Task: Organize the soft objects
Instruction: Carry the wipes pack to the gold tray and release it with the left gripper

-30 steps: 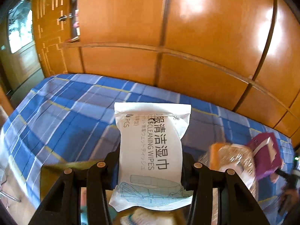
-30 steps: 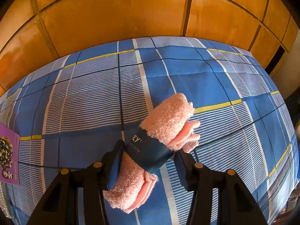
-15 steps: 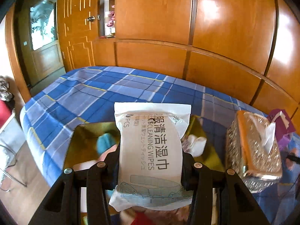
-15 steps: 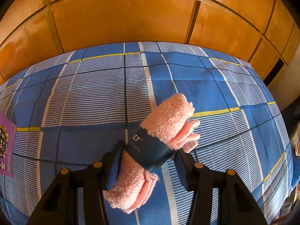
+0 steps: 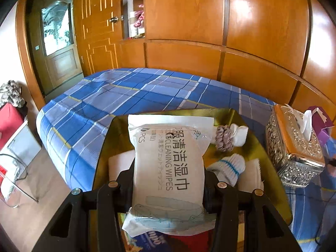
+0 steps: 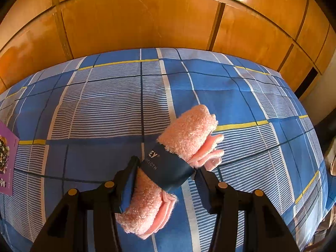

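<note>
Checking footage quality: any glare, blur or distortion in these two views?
Left wrist: sharp, strong fisheye bending, bright glare patches on the wood panels; wipes pack text readable. Right wrist: sharp, bedspread lines curve, small glare on the wall top right.

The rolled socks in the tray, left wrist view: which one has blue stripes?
The sock roll nearer the left gripper, white with blue stripes. The farther roll in the tray is white with a brownish patterned cuff.
</note>
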`<state>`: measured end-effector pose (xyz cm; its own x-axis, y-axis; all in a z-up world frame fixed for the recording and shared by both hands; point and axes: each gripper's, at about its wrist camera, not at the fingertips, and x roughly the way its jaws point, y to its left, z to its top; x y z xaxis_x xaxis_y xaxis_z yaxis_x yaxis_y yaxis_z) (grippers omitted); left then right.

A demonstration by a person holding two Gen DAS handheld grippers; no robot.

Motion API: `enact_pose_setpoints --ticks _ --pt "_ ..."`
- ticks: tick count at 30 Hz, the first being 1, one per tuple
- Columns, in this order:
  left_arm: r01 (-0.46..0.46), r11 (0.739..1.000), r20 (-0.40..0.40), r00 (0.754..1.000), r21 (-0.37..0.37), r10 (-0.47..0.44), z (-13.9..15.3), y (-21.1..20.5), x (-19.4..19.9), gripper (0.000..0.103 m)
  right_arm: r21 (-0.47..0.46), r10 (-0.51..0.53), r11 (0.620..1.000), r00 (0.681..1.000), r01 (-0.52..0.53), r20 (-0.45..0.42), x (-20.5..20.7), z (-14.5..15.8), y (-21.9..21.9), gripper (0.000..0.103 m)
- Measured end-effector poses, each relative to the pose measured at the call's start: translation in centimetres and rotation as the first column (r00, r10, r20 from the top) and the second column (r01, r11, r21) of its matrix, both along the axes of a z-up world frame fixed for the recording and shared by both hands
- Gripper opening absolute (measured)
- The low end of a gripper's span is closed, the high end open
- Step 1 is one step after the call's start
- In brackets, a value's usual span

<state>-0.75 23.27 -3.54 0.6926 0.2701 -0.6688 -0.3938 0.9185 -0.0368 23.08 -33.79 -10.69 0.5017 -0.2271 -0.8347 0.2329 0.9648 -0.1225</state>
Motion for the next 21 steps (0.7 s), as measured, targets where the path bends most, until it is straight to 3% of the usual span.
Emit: enact_pose_setpoints --ticks 6,15,21 --pt "-0.030 0.999 -0.020 0.999 -0.029 0.030 -0.9 1.4 -1.3 0.049 -0.023 0.008 1.000 1.000 -0.008 -0.001 -0.2 0.0 0.5 0.052" --pt "-0.117 0.978 0.000 0.993 -0.173 0.119 -0.8 5.1 -3.9 0.049 -0.039 0.017 0.999 1.000 -0.017 -0.009 -0.2 0.0 0.8 0.052" --pt "-0.037 0.970 -0.009 0.999 -0.242 0.036 -1.4 3.3 -2.0 0.049 -0.054 0.024 0.998 1.000 -0.025 -0.015 -0.1 0.0 1.0 0.051"
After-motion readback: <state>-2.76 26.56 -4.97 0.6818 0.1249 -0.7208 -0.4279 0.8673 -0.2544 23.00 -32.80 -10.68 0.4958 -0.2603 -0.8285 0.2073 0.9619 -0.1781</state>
